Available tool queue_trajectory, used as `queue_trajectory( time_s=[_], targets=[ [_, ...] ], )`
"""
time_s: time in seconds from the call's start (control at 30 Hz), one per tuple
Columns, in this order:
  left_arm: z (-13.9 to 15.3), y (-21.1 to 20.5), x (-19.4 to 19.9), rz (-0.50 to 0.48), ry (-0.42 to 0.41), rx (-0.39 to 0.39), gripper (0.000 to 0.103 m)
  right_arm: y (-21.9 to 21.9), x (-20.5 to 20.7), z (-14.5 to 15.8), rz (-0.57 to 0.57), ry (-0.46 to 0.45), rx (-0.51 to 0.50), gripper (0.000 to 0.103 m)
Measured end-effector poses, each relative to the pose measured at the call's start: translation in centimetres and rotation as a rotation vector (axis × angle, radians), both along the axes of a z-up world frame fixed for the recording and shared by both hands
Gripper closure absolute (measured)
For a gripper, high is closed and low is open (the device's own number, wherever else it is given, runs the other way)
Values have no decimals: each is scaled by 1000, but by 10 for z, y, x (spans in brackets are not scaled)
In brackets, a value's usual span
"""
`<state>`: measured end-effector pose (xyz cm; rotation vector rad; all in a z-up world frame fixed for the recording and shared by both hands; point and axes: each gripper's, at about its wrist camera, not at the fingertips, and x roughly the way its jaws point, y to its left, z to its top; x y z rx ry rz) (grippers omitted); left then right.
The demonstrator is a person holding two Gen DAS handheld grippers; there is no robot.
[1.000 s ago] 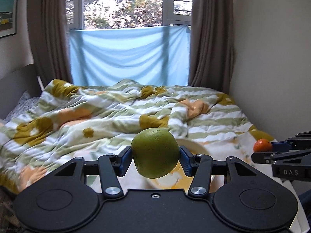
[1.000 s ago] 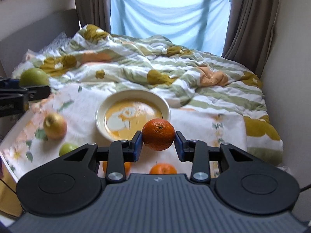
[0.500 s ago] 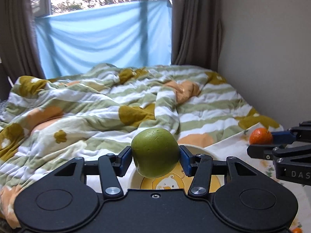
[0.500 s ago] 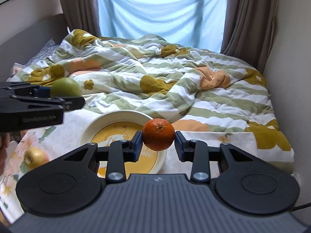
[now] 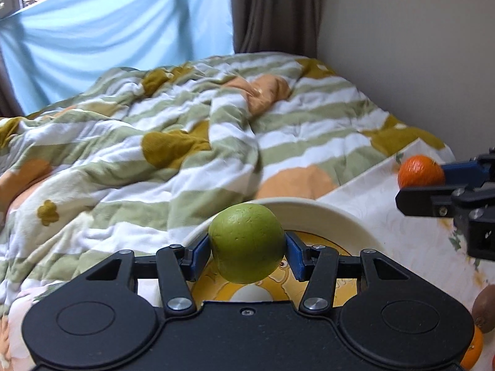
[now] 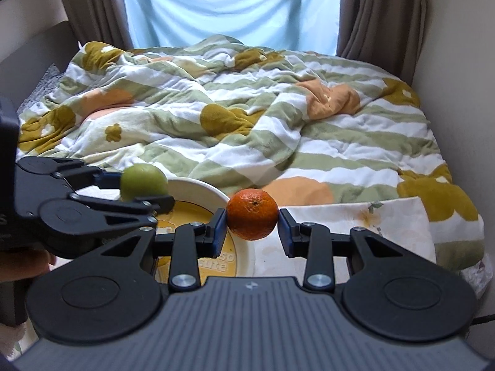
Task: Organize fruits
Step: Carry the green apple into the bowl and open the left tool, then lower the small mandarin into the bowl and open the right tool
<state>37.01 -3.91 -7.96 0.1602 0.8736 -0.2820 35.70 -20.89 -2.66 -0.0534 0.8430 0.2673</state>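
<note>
My left gripper [image 5: 247,252] is shut on a green apple [image 5: 246,242] and holds it over the near-left part of a cream bowl [image 5: 328,213] with a yellow picture inside. My right gripper [image 6: 252,227] is shut on an orange [image 6: 252,214], held just right of the bowl's rim [image 6: 204,187]. The orange also shows at the right edge of the left wrist view [image 5: 420,170]. The apple also shows in the right wrist view [image 6: 143,181], over the bowl's left side.
The bowl stands on a white floral cloth [image 6: 355,219] on the bed. A rumpled striped quilt [image 6: 247,123] lies behind it. A brown fruit [image 5: 485,312] and another orange [image 5: 473,349] lie at the lower right. A wall [image 5: 417,46] runs along the right.
Both grippers moved forward and lower toward the bowl with their fruits. The left gripper swung right, so the apple now hangs over the bowl. The loose fruits left the right wrist view.
</note>
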Motion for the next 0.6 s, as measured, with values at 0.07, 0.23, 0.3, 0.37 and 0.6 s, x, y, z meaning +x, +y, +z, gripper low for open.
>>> queue_trajectory(
  time_s=[0.07,0.23,0.3,0.37,0.6],
  targets=[
    [-5,-3,3,-13,7,11,47,-3,2,-3,-11,8,0,52],
    [-8,-4,6,-25,21,14,44,-10,5,-6,-33,14,0,52],
    [-3,-4,3,-18,-12,28,21,-10,6,-5,-37,15,0,52],
    [6,-1,-1,-13,-47,26,1,-11,5,-4,-42,12,0,52],
    [34,30,-24,42,-39,-19,0,-17,-2,9,-35,-13,-11,52]
  ],
)
